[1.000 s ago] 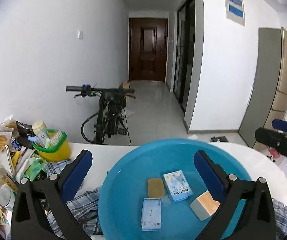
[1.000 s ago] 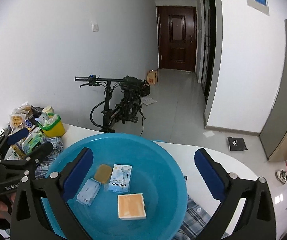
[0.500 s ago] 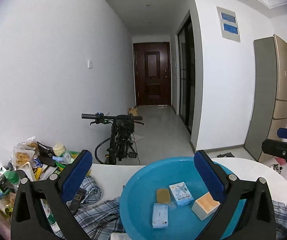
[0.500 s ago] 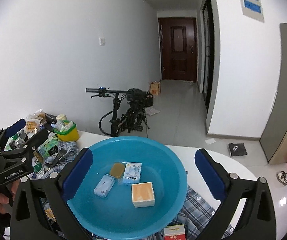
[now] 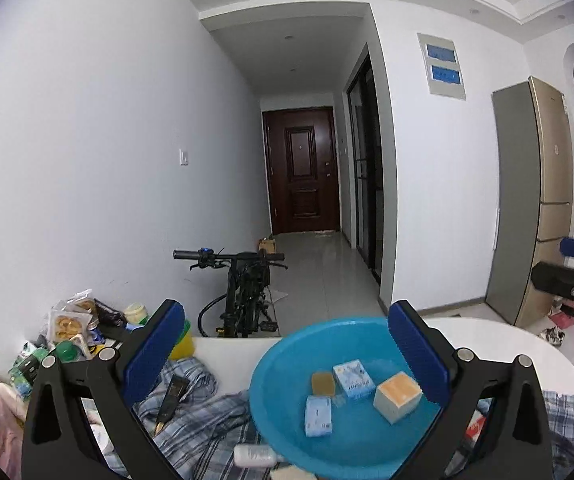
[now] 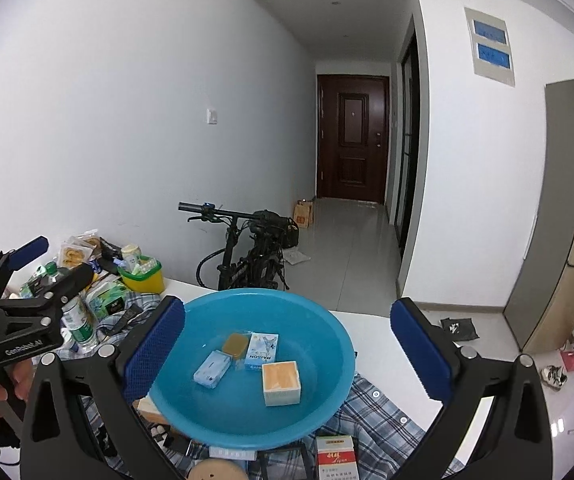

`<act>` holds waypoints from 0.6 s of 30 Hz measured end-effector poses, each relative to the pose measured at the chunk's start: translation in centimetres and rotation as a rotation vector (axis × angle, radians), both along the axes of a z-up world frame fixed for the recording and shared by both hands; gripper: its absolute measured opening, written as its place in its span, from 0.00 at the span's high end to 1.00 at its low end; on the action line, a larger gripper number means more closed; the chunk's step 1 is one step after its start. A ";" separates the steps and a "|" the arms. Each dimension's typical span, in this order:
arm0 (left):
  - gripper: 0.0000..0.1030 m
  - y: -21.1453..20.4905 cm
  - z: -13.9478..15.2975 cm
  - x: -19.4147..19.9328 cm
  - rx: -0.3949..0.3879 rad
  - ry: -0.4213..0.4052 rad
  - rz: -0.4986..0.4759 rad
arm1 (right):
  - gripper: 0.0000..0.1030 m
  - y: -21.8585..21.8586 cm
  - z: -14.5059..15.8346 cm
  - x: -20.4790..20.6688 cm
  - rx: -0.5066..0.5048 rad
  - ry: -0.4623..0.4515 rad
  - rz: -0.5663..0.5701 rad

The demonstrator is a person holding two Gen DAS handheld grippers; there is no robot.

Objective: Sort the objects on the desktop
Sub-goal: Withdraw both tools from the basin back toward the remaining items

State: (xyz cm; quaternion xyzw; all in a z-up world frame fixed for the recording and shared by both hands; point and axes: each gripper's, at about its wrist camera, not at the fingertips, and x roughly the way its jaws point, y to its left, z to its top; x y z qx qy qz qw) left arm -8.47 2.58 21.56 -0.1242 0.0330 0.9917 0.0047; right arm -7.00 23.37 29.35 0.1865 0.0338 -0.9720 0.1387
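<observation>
Right wrist view: both grippers (image 6: 287, 356) (image 5: 287, 354) are held wide open and empty above the basin (image 6: 327, 328), four items inside; clutter (image 6: 87, 280) beside could be knocked on descent.

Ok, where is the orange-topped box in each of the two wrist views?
Left wrist: the orange-topped box lies in the blue basin, lower right of centre.
Right wrist: the box lies in the basin, just below centre.
Shared landmark: the bicycle behind the table.
</observation>
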 end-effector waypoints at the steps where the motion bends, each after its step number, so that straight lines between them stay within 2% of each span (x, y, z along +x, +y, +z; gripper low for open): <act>1: 0.00 0.0 0.0 0.5 0.002 0.009 -0.002 | 0.01 -0.1 0.1 0.3 -0.001 -0.001 0.005; 5: 0.00 0.1 0.1 2.8 -0.020 0.048 0.005 | 0.01 0.0 0.1 2.1 -0.011 0.016 0.007; 11: 0.00 -0.5 1.2 6.0 0.011 0.099 0.011 | 0.01 0.2 0.4 4.2 -0.012 0.057 0.000; 18: 0.00 -0.3 1.4 7.8 -0.018 0.106 0.005 | 0.01 0.7 0.4 5.5 -0.028 0.075 -0.006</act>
